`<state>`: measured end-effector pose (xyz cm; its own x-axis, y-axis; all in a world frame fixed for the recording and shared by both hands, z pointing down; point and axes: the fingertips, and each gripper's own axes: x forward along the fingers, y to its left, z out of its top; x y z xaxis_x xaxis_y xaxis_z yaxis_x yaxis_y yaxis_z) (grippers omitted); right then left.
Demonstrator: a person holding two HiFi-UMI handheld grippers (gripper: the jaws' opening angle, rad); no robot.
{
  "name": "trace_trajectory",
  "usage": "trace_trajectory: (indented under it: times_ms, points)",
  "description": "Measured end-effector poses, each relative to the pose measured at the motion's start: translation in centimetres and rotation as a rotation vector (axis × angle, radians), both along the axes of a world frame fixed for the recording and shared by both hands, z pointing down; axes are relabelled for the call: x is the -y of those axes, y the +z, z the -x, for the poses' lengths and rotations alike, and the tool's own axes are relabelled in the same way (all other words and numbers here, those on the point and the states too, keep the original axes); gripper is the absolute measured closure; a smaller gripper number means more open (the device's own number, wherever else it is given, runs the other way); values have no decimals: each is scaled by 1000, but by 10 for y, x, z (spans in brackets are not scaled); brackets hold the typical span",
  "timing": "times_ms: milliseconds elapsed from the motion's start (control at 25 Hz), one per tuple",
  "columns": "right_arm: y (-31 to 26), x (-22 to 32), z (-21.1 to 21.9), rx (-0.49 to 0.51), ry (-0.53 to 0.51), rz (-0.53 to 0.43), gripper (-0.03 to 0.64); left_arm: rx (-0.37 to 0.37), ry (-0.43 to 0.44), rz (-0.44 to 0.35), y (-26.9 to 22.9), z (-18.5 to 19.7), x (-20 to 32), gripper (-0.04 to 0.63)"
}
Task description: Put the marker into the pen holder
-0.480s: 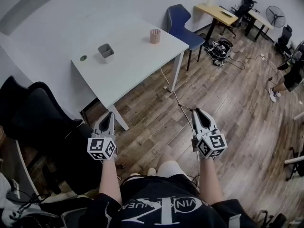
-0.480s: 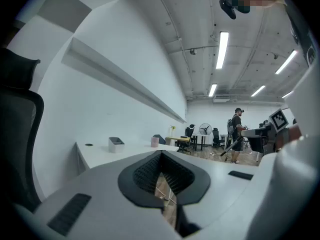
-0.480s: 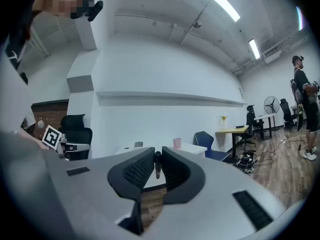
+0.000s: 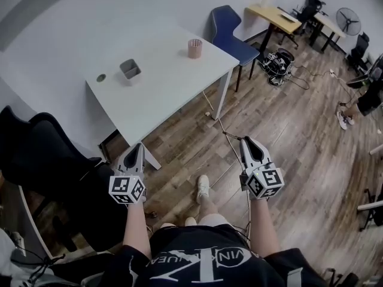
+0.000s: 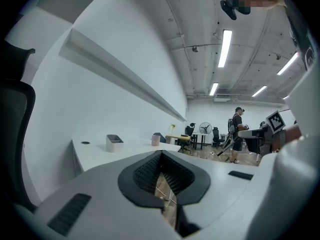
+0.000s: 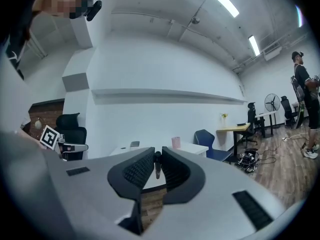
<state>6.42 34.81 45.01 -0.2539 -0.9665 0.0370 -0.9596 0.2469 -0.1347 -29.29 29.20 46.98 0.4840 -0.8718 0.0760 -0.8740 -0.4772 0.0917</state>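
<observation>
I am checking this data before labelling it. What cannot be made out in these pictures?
- Marker: in the right gripper view, only a dark sliver shows between the closed jaws; in the head view, the right gripper covers it.
- Pen holder: its inside is too small and far away in every view.
- Dark round spot on the table: in the head view, too small to identify.

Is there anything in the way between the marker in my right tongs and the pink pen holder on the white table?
Nothing visible. Only open floor lies between the marker in the right tongs and the table; the pen holder stands alone near its far corner, with the grey box well off to the side.
</observation>
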Motion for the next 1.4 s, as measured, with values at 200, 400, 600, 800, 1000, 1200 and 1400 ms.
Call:
trace_trajectory:
  times_ms: [200, 400, 600, 800, 1000, 1200, 1400]
  points:
    - [3, 47, -5, 12, -18, 6, 561, 3, -16, 17, 2, -5, 39, 581]
    - [4, 98, -19, 44, -22, 7, 561, 14, -14, 24, -2, -19, 88, 581]
    - [6, 147, -32, 58, -39, 15, 561, 6, -22, 27, -6, -32, 136, 581]
    - [5, 184, -54, 84, -32, 22, 561, 14, -20, 51, -3, -55, 166, 581]
    - [8, 217, -72, 105, -36, 32, 561, 19, -28, 70, 0, -71, 196, 581]
    - [11, 250, -79, 112, -62, 34, 561, 26, -32, 69, 1, -86, 223, 580]
    - [10, 276, -90, 112, -82, 27, 561, 18, -48, 63, 2, -97, 247, 581]
